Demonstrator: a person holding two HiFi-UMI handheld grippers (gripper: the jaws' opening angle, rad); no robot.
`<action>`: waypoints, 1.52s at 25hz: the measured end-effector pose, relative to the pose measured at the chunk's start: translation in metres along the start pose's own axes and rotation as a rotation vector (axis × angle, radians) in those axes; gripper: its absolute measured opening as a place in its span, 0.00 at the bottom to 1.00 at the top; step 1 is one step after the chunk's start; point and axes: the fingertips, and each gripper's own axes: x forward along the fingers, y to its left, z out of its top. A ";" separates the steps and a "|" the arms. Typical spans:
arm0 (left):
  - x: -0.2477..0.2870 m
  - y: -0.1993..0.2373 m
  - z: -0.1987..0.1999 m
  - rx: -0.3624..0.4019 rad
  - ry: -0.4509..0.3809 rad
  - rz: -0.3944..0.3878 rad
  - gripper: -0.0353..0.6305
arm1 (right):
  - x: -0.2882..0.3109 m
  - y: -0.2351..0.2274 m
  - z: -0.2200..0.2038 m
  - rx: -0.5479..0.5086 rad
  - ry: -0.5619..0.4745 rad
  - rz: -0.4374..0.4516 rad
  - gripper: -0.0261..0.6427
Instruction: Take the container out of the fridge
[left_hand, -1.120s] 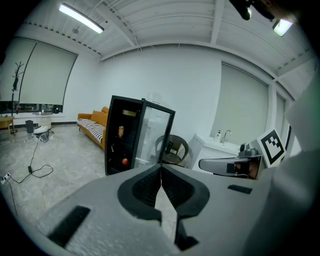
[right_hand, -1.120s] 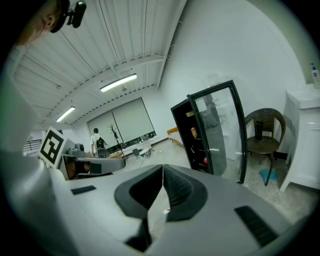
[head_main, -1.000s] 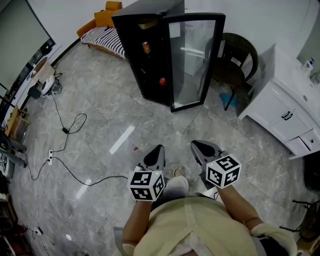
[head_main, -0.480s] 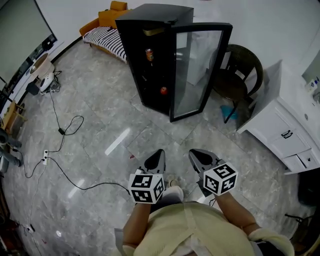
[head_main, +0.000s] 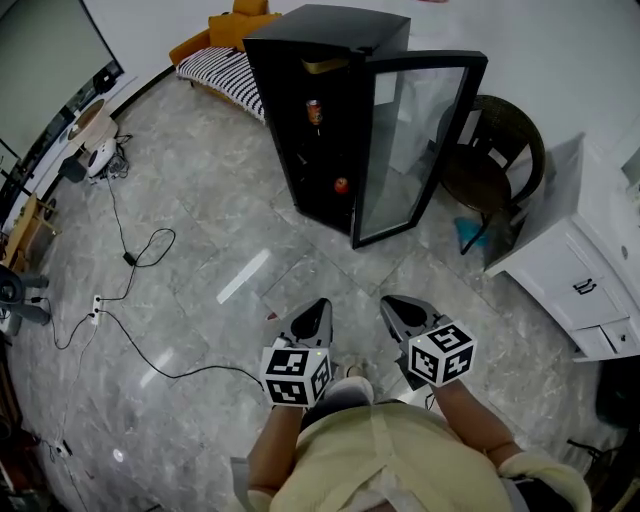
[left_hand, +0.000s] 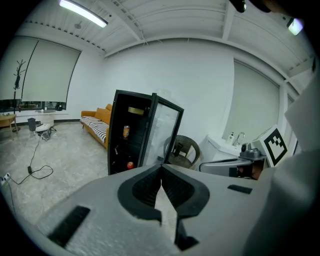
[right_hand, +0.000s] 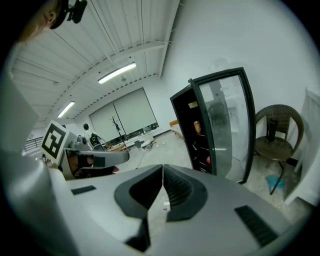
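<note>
Left gripper (head_main: 318, 305) and right gripper (head_main: 393, 303) are sitting fully closed, gripping nothing. Fridge (head_main: 330, 35) at 12 o'clock is standing open, holding a can (head_main: 314, 111) and a red item (head_main: 341, 185).

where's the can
Head view, top centre: the can stands on an upper shelf inside the black fridge, left of its open glass door, above a red item.

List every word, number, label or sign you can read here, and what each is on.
No text can be read in any view.
Cube on the left gripper: square black-and-white marker pattern, no letters.
Cube on the right gripper: the same.
Can in the fridge: label too small to read.
Gold strip at the fridge top: too blurred.
</note>
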 end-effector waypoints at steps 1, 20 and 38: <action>0.002 0.004 0.000 -0.005 0.004 0.000 0.09 | 0.005 0.000 0.002 -0.001 0.002 0.002 0.08; 0.063 0.029 0.035 -0.043 0.001 0.084 0.09 | 0.058 -0.047 0.055 -0.048 0.033 0.090 0.08; 0.121 0.016 0.065 -0.079 -0.003 0.197 0.09 | 0.100 -0.093 0.094 -0.137 0.091 0.267 0.08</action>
